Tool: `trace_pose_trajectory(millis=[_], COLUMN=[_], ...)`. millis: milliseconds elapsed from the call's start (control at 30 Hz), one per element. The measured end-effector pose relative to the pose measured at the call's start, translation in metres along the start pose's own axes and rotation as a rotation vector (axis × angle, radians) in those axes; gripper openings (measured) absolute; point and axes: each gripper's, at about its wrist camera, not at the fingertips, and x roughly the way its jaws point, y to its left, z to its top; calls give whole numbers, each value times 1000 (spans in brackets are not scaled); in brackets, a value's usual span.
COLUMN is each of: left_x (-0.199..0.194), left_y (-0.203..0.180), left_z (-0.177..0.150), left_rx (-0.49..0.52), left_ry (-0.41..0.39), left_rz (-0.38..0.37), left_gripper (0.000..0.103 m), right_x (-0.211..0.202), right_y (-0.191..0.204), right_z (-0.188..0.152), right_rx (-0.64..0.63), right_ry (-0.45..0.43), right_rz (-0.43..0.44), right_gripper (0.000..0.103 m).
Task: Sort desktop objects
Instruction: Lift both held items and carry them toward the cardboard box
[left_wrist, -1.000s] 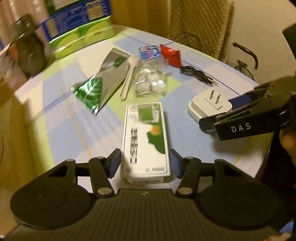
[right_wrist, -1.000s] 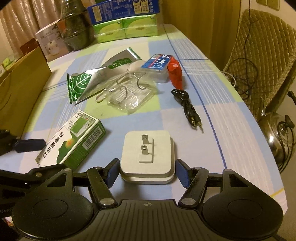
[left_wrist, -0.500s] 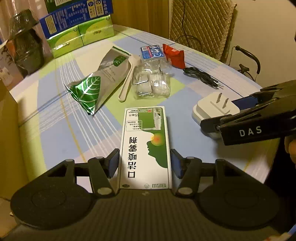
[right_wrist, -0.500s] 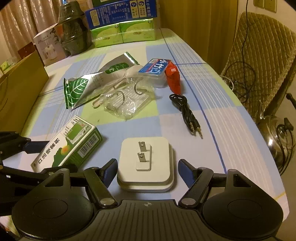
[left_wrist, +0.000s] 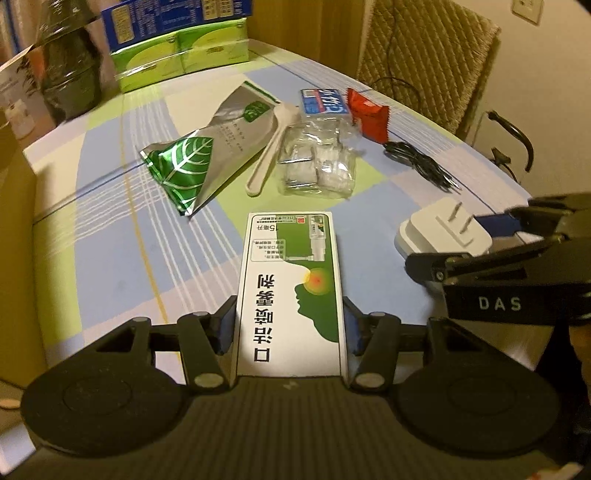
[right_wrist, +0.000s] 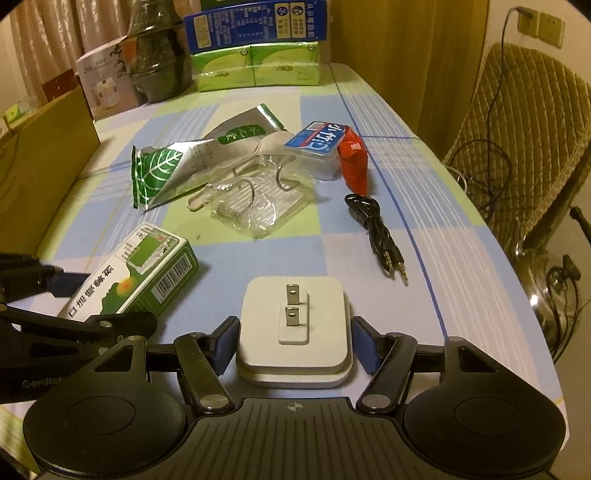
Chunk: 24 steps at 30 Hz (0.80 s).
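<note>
A green and white medicine box (left_wrist: 290, 291) lies between the fingers of my left gripper (left_wrist: 288, 328), whose pads press both its long sides. The box also shows at the left of the right wrist view (right_wrist: 133, 273). A white plug adapter (right_wrist: 293, 325), prongs up, lies on the table between the fingers of my right gripper (right_wrist: 293, 345). The blue pads (right_wrist: 225, 341) stand just beside its edges; I cannot tell if they touch. The adapter (left_wrist: 441, 230) and right gripper also show at the right of the left wrist view.
On the checked tablecloth (right_wrist: 443, 251) lie a silver-green leaf pouch (right_wrist: 173, 170), a white spoon (left_wrist: 271, 147), a clear plastic pack (right_wrist: 255, 203), a blue-labelled box (right_wrist: 319, 142), a red packet (right_wrist: 352, 162) and a black audio cable (right_wrist: 376, 229). Green cartons (right_wrist: 255, 66) stand at the back. A chair (right_wrist: 524, 122) is to the right.
The left gripper has closed in on the medicine box, which now lies deeper between its fingers. The right gripper's fingers opened half a second ago and have come back in beside the adapter.
</note>
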Motion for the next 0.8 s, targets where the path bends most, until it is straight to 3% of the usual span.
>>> trace_pose_trajectory(millis=[400, 800], left_x=[-60, -132], left_y=[7, 18], left_z=[-1, -16], left_rx=[-133, -198], left_ry=[-57, -144], left_rz=[44, 97], left_gripper=[51, 51], right_x=[-64, -105], right_y=[3, 43], right_z=[10, 13], right_rx=[11, -27], right_ry=[-91, -152], right_rz=[19, 102], right_gripper=[62, 62])
